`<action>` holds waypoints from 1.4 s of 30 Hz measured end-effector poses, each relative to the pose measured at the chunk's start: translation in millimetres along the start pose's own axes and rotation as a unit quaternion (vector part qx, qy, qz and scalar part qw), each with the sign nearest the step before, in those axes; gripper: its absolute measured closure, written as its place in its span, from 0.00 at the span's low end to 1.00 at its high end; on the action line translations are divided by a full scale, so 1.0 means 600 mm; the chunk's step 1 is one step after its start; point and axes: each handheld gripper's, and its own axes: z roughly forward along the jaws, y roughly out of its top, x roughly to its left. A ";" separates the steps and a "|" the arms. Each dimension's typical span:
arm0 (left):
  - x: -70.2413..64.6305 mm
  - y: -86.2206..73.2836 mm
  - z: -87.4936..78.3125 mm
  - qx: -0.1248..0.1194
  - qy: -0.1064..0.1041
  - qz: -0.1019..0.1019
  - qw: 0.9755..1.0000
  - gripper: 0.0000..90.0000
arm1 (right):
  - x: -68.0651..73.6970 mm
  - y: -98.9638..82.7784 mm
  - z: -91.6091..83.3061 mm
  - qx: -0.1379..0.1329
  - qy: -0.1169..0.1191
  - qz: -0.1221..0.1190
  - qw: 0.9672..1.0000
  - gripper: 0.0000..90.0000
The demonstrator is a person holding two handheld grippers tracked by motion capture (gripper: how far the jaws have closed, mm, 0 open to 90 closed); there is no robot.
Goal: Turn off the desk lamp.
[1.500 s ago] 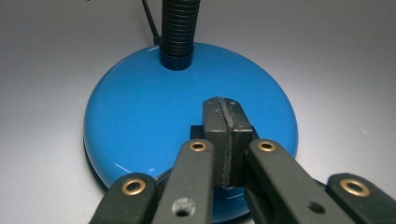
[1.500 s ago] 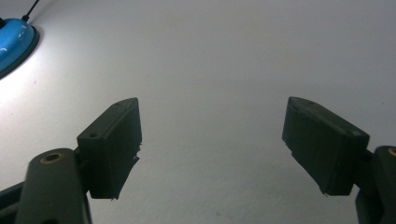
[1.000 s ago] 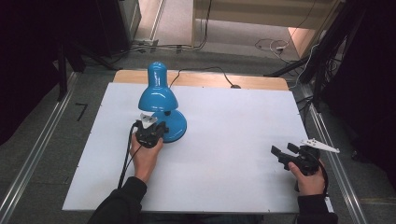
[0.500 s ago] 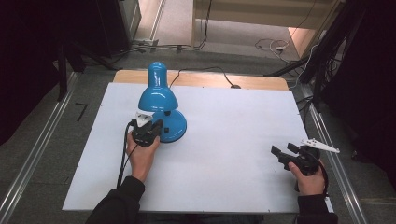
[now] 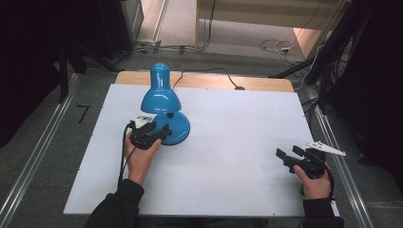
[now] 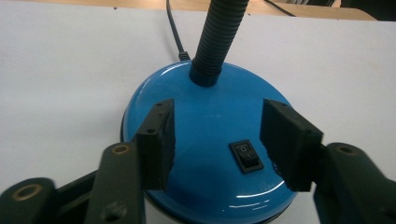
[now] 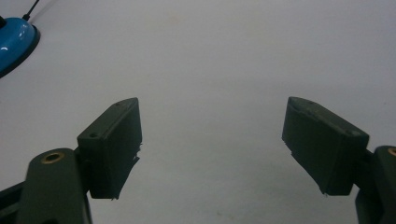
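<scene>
A blue desk lamp [image 5: 161, 95] stands at the back left of the white table top [image 5: 237, 142]; it has a round base [image 6: 205, 107] and a black flexible neck [image 6: 218, 42]. My left gripper [image 5: 160, 133] hovers at the base's near edge. Its jaws have just been opening and now stand apart over the base, gripping nothing [image 6: 217, 140]. A black rocker switch [image 6: 246, 157] lies between them, closer to the right pad. My right gripper [image 5: 289, 154] rests near the table's right front, open and holding nothing [image 7: 210, 144]. The lamp's base [image 7: 14, 39] lies far off to its left.
The lamp's black cable [image 5: 209, 71] runs off the back over a wooden strip [image 5: 266, 84]. Metal rails [image 5: 33, 161] flank the table, and dark stands and cables sit on the floor behind.
The left gripper's jaws have parted over the lamp base, and that hand has shifted slightly left. The right hand and the lamp have stayed put.
</scene>
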 end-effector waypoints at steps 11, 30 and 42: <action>0.019 0.001 -0.023 0.001 -0.002 -0.002 1.000 0.39 | 0.000 0.000 0.000 -0.001 0.000 0.000 1.000 0.21; 0.055 -0.008 -0.061 -0.001 0.010 -0.015 1.000 0.29 | -0.002 -0.001 -0.002 -0.001 0.000 0.002 1.000 0.21; 0.064 -0.021 -0.079 0.003 0.021 -0.009 1.000 0.24 | -0.003 -0.001 -0.002 -0.002 0.000 0.000 1.000 0.21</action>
